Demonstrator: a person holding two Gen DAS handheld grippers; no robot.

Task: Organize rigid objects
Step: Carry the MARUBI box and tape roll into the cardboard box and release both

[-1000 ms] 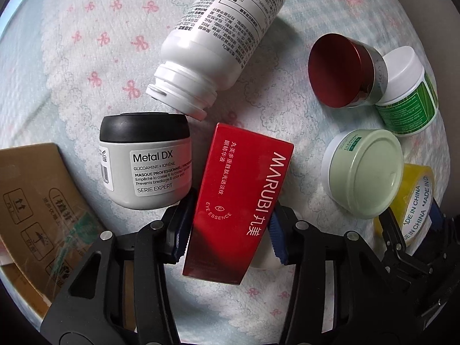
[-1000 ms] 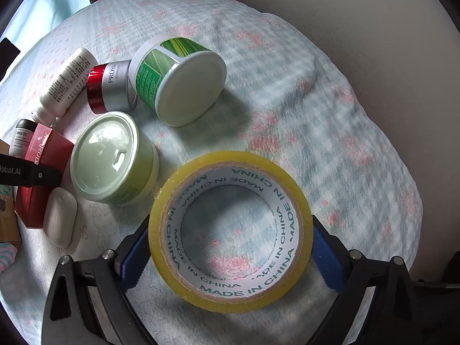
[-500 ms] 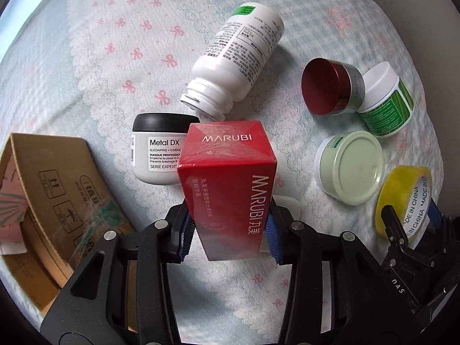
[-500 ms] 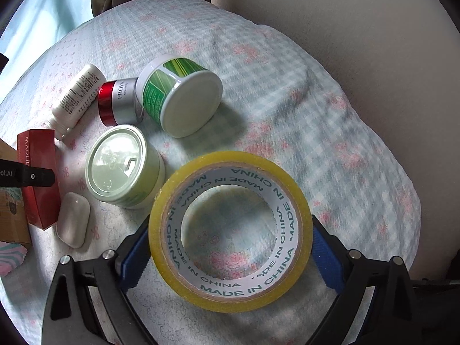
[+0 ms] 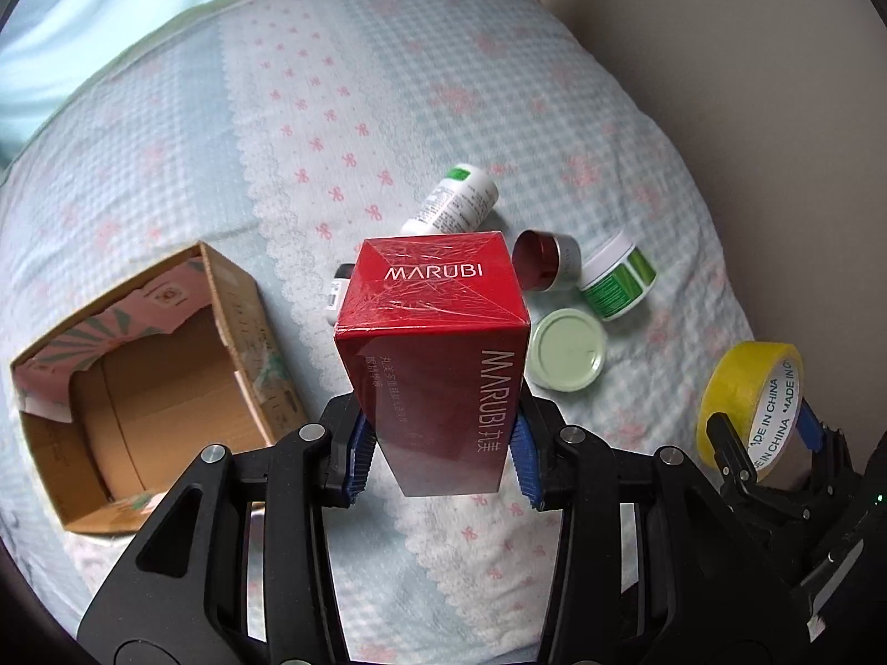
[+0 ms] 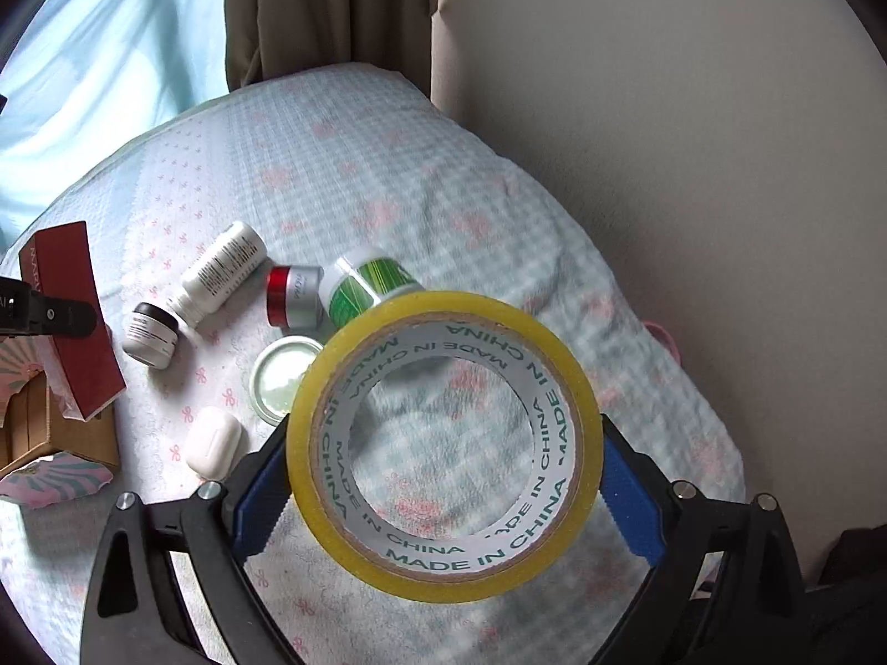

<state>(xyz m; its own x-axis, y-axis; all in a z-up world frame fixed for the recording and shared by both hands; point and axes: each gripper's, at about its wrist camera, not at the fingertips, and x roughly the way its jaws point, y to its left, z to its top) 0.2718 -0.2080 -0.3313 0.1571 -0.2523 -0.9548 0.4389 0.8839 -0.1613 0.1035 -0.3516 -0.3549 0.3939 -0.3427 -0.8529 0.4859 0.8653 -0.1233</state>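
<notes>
I have both tools loaded and lifted clear of the bed. My left tool is clamped tight on the lower part of the red MARUBI box, which stands upright between the blue pads, well above the bedspread. My right tool is spread wide but gripping the roll of yellow tape across its outer rim, with the hole facing the camera. So I judge the pick-up done and the carry in hand. The open cardboard box sits on the bed to the left of the red box, and it looks like the place to put things. Next I need to swing the left tool over its opening, lower the red box inside, and only then let go. The jars and bottles beyond remain to be gathered.
</notes>
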